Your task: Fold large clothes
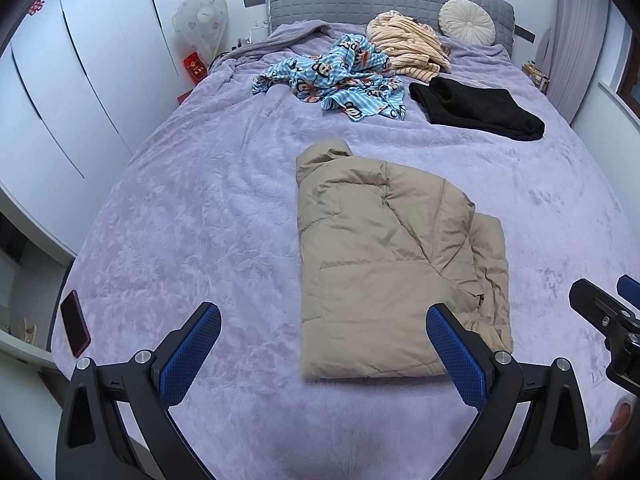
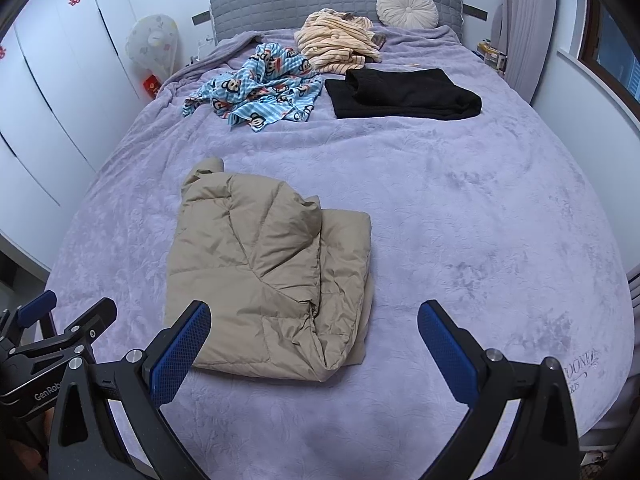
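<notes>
A beige puffer jacket (image 1: 384, 264) lies folded into a rough rectangle on the purple bedspread (image 1: 192, 216), collar toward the headboard. It also shows in the right wrist view (image 2: 264, 276). My left gripper (image 1: 324, 320) is open and empty, hovering above the jacket's near edge. My right gripper (image 2: 314, 318) is open and empty, above the jacket's near right corner. The right gripper also shows at the right edge of the left wrist view (image 1: 600, 304), and the left gripper at the left edge of the right wrist view (image 2: 60, 316).
Farther up the bed lie a crumpled blue monkey-print garment (image 1: 340, 76), a striped cream garment (image 1: 408, 48) and a folded black garment (image 1: 476, 108). A round pillow (image 1: 466, 22) leans on the grey headboard. A phone (image 1: 75, 328) lies at the bed's left edge. White wardrobes (image 1: 60, 80) stand left.
</notes>
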A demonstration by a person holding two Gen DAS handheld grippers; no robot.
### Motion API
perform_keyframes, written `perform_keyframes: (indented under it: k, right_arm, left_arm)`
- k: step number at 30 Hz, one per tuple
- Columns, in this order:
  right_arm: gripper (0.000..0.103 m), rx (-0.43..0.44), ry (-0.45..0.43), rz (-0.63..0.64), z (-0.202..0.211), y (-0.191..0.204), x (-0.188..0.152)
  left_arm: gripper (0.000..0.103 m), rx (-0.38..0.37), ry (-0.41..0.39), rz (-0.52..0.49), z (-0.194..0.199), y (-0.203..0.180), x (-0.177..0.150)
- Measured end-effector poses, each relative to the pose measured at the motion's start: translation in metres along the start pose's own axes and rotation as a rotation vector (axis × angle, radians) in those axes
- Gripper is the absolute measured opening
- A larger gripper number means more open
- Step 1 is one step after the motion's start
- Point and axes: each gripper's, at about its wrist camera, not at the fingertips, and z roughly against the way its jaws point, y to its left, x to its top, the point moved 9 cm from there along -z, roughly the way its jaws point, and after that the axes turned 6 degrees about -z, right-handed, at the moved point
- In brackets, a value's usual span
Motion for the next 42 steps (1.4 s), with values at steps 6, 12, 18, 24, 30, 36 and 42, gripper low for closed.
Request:
perform_keyframes:
  k: [6,12,18,24,30,36,42]
  right_arm:
    - [0.103,0.0,0.001,0.0,0.0,0.0005,0.0003]
    - [0.103,-0.001,0.0,0.001,0.0002,0.0006,0.0006]
    - [0.103,0.0,0.0,0.0,0.0004,0.0005,0.001]
    - [0.103,0.0,0.0,0.001,0.0006,0.0003,0.0008]
    - [0.103,0.0,0.0,0.001,0.0009,0.0005,0.0007]
    - [0.103,0.003,0.002,0.003,0.0003,-0.0001,0.0018]
    - [0.103,0.006,0.005,0.007,-0.0004,-0.0004,0.0033]
  left_arm:
    - [0.103,-0.002,-0.001,-0.002,-0.0012,0.0007,0.0014]
    - [0.103,0.0,-0.001,-0.001,-0.0008,0.0003,0.0012]
    - [0.103,0.001,-0.001,-0.001,-0.0008,-0.0005,0.001]
    - [0.103,-0.001,-0.001,-0.002,-0.001,-0.0004,0.0014]
    - [0.103,0.007,-0.003,-0.001,-0.0024,0.0003,0.0016]
    - [0.103,0.009,-0.004,0.0,-0.0028,0.0018,0.002]
    - [0.103,0.003,-0.003,-0.004,-0.0041,0.0016,0.0016]
